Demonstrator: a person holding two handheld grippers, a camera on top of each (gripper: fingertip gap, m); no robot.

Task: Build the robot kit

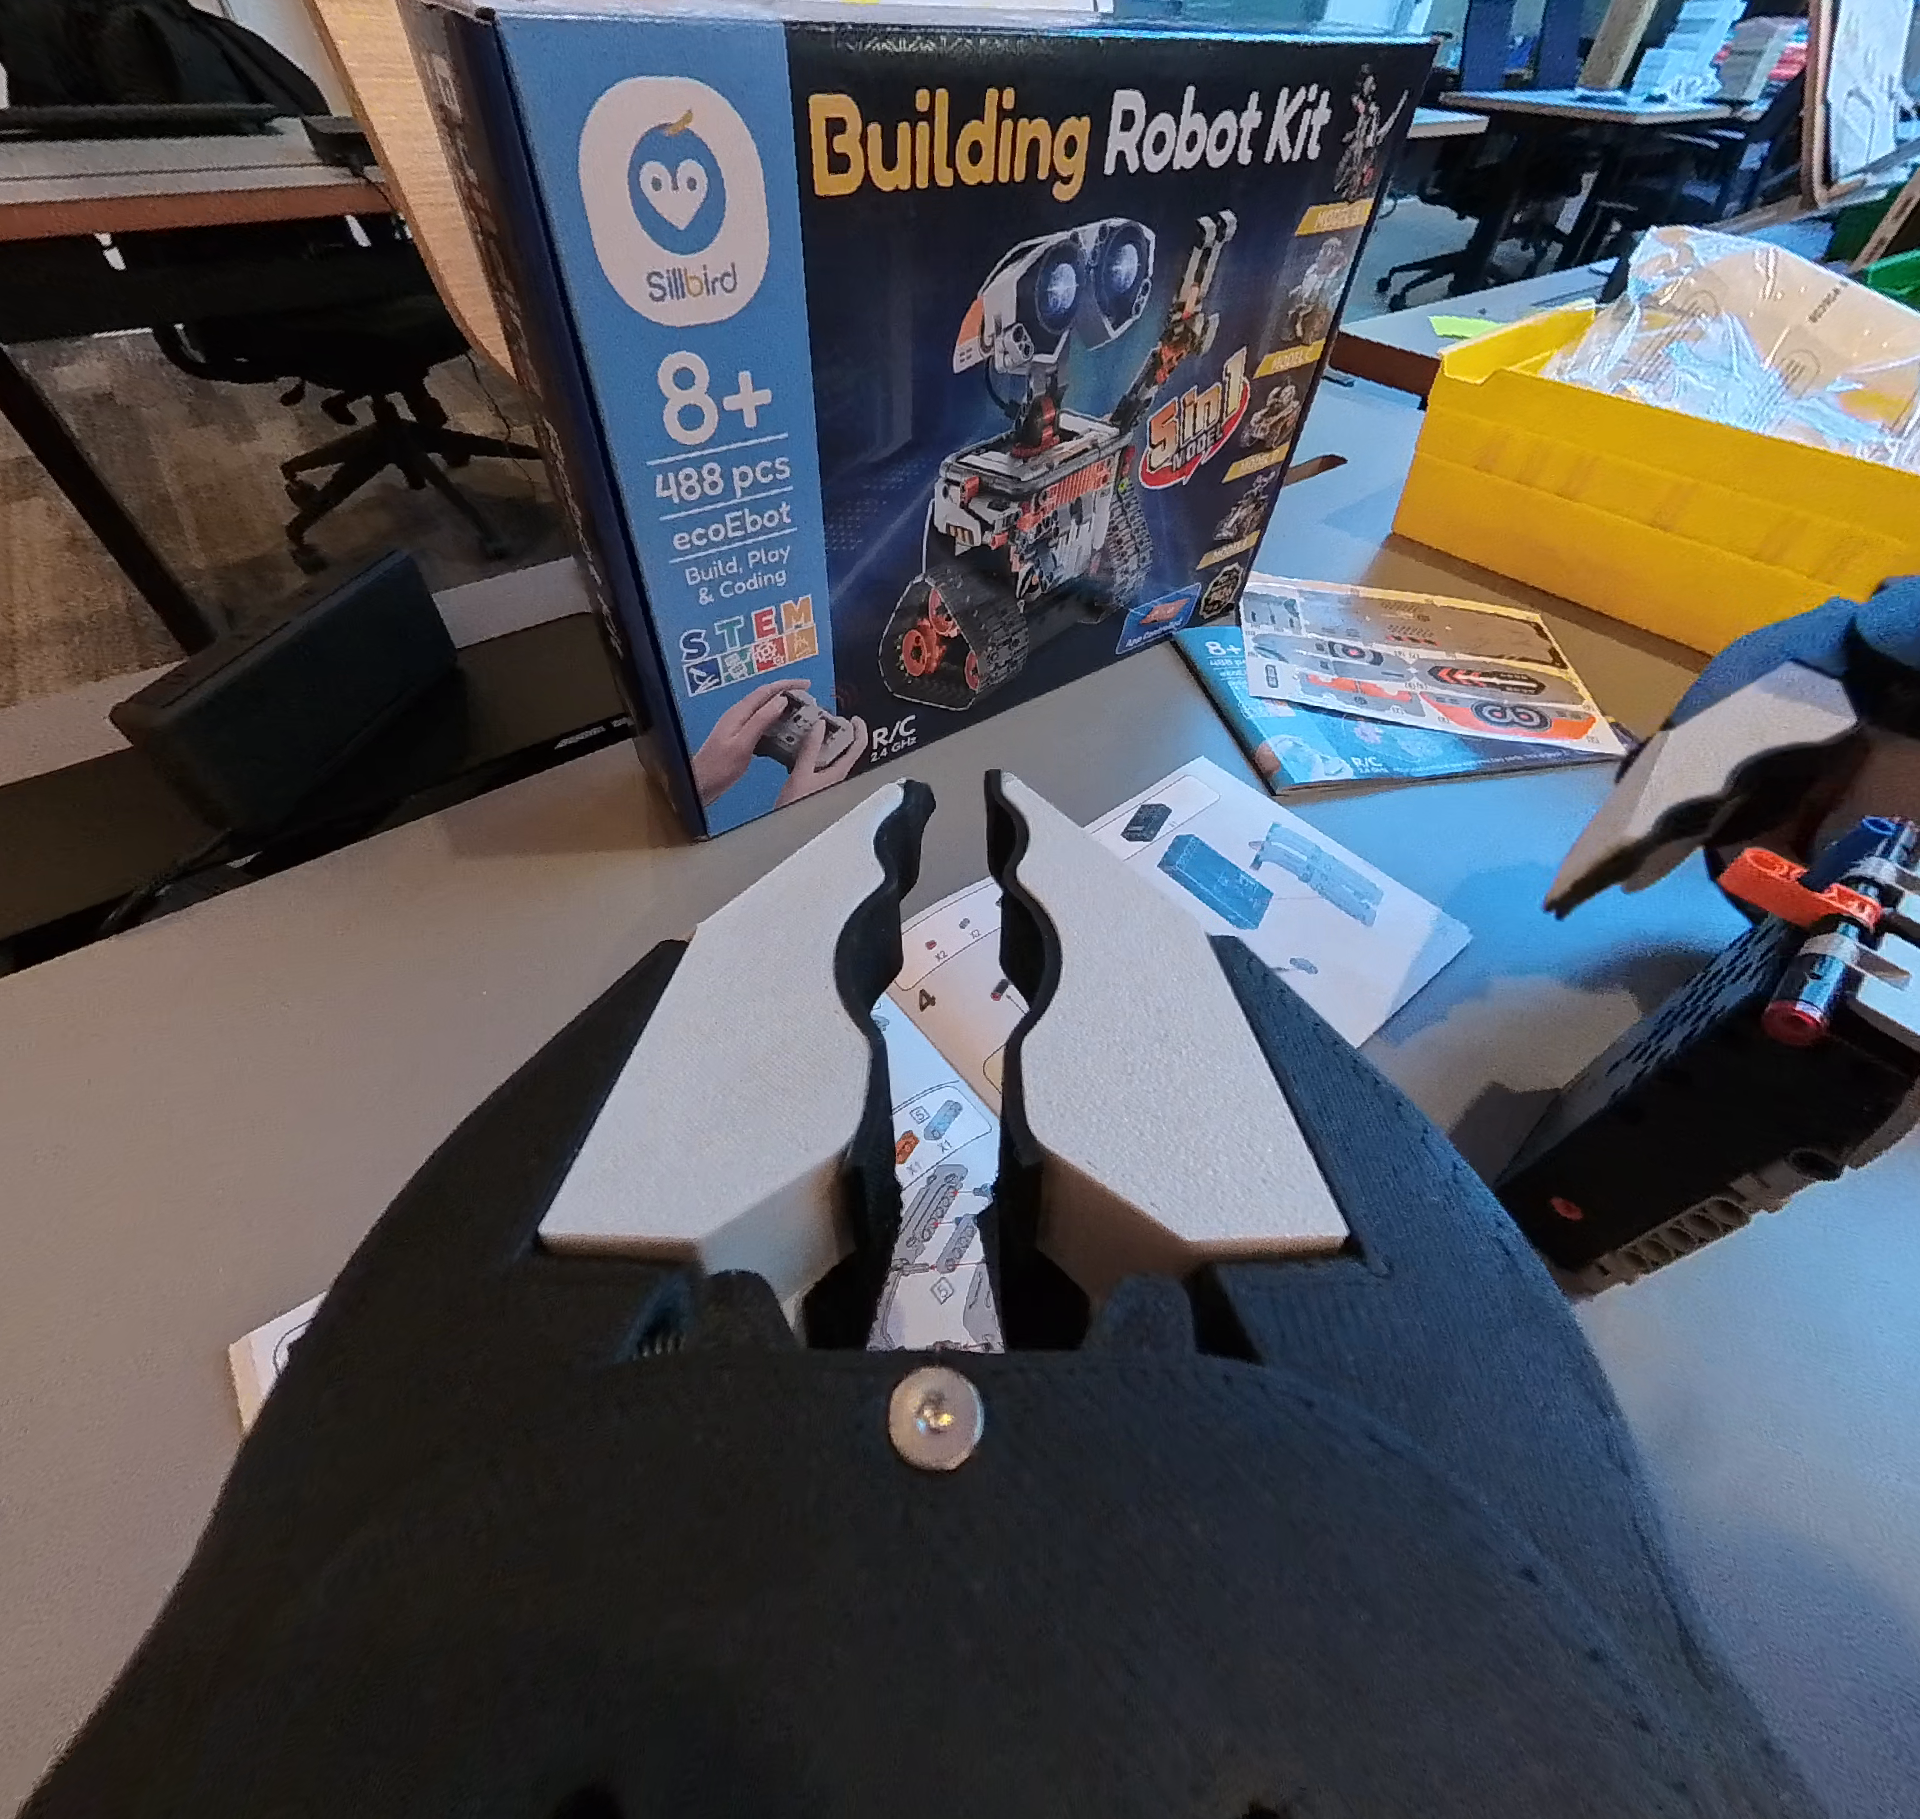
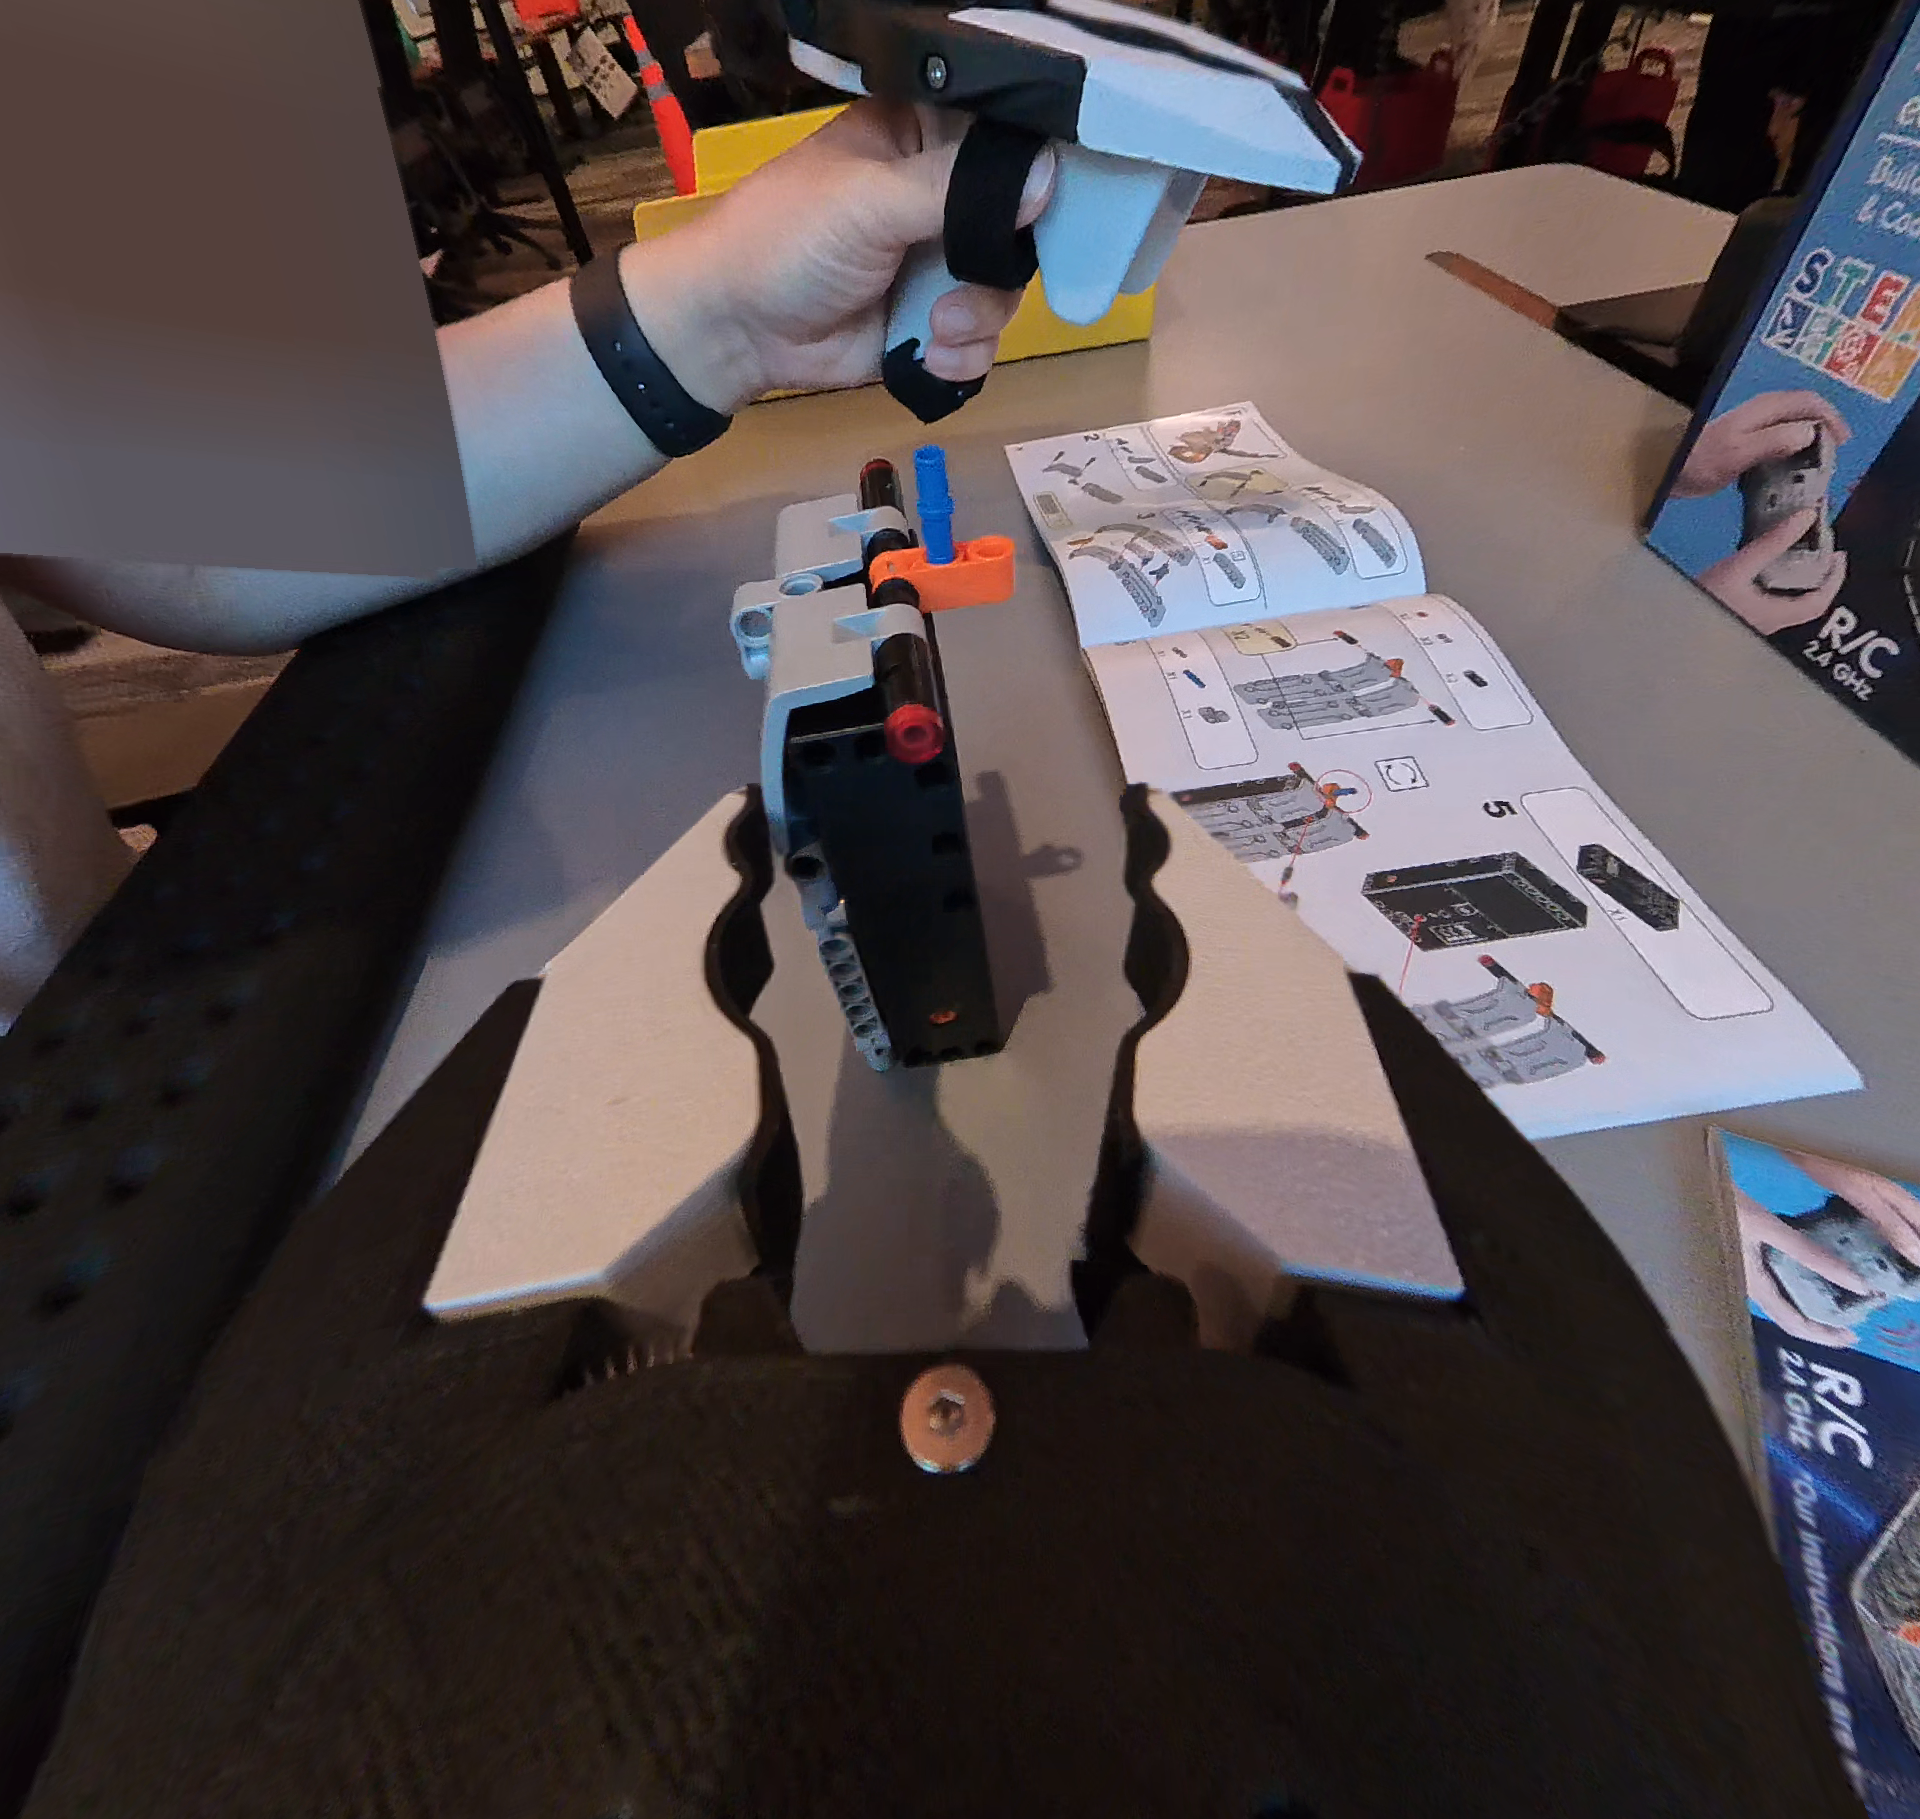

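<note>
A brick assembly (image 2: pixel 904 896), a black block with grey beams, stands on the grey table (image 2: pixel 1299 315). It carries a black axle with a red end, an orange beam (image 2: pixel 951 569) and an upright blue pin (image 2: pixel 932 502). My right gripper (image 2: pixel 940 803) is open, with its fingers on either side of the block's near end, the left one close to it. My left gripper (image 1: pixel 951 793) is shut and empty, held above the open instruction booklet (image 1: pixel 1278 896). It shows in the right wrist view (image 2: pixel 1330 143), held by a hand above the table. The assembly (image 1: pixel 1704 1073) is at the right edge of the left wrist view.
A large robot kit box (image 1: pixel 935 367) stands upright at the back of the table. A yellow bin (image 1: pixel 1662 502) with plastic bags sits at the right. A second booklet with a sticker sheet (image 1: pixel 1403 678) lies by the box. Office chairs and desks lie beyond.
</note>
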